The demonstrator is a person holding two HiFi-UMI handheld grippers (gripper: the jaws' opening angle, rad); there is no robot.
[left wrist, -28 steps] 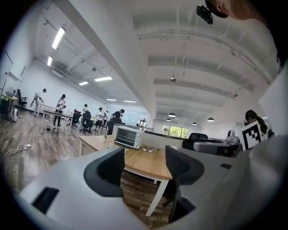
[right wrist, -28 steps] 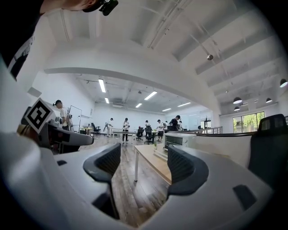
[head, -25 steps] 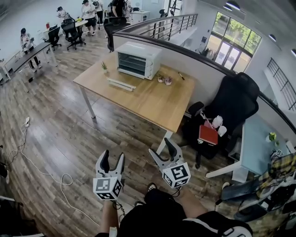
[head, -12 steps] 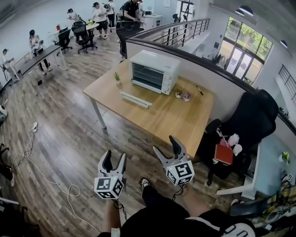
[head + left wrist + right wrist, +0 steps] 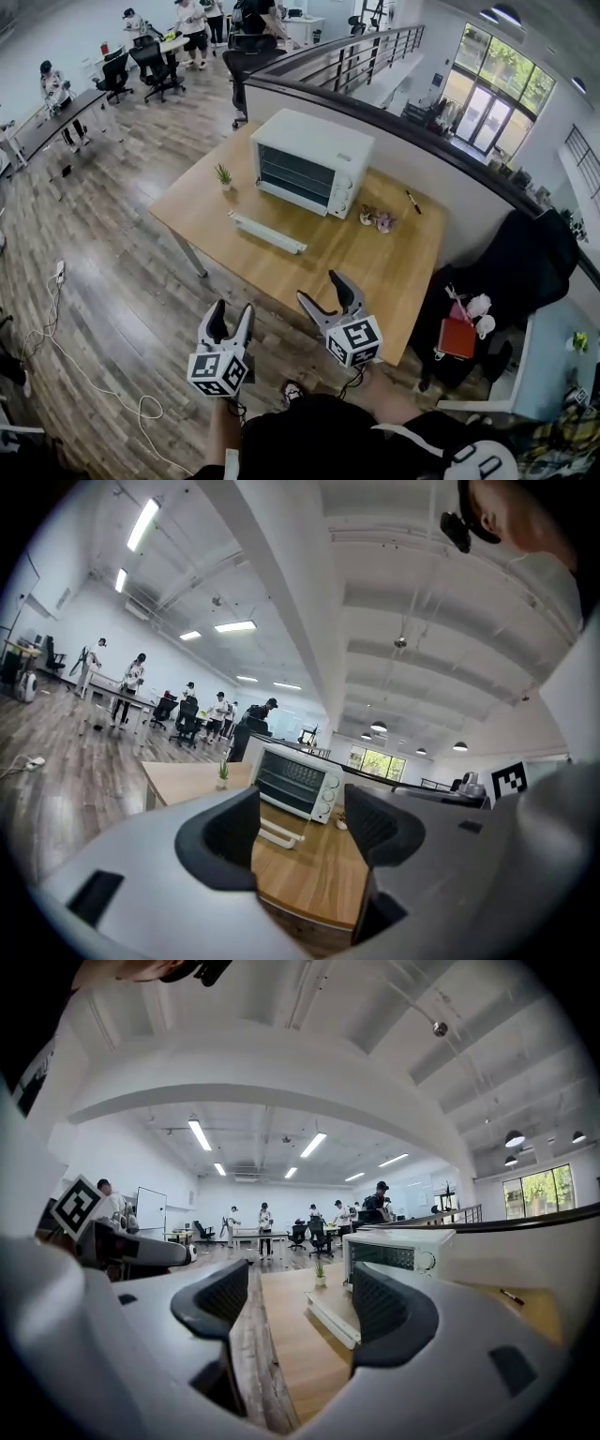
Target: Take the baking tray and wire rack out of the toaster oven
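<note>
Approach stage; nothing handled yet.

- Person stands at the near edge of the table [image 5: 361, 258], both claws held out level ahead of the body, short of the work.
- Left claw [image 5: 230, 319]: jaws apart, nothing between them. Its own view looks through the gap at the table top and the oven beyond.
- Right claw [image 5: 322, 292]: jaws spread wide, having just been opening, and nothing between them. It hangs over the near table edge.
- Toaster oven [image 5: 309, 161]: white, at the far side of the table, well apart from both claws, front turned toward the person.
- The oven's glass door [image 5: 295, 176] looks closed. Dark horizontal bars show behind it; I take these for the wire rack or the shelf guides and cannot say which. The baking tray can't be made out through the glass, so it is presumably still inside.
- Also on the table:
  - a long white strip [image 5: 267, 232] lying just before the oven;
  - a small potted plant [image 5: 223, 174] at the oven's left;
  - a few small trinkets [image 5: 378, 220] and a pen [image 5: 412, 201] at its right.

Next, as I judge it: close in on the oven and get one claw onto the door's top edge or handle. Swing the door down, keeping the other claw free for the first pull. The white strip lies in the door's path and may need clearing.
</note>
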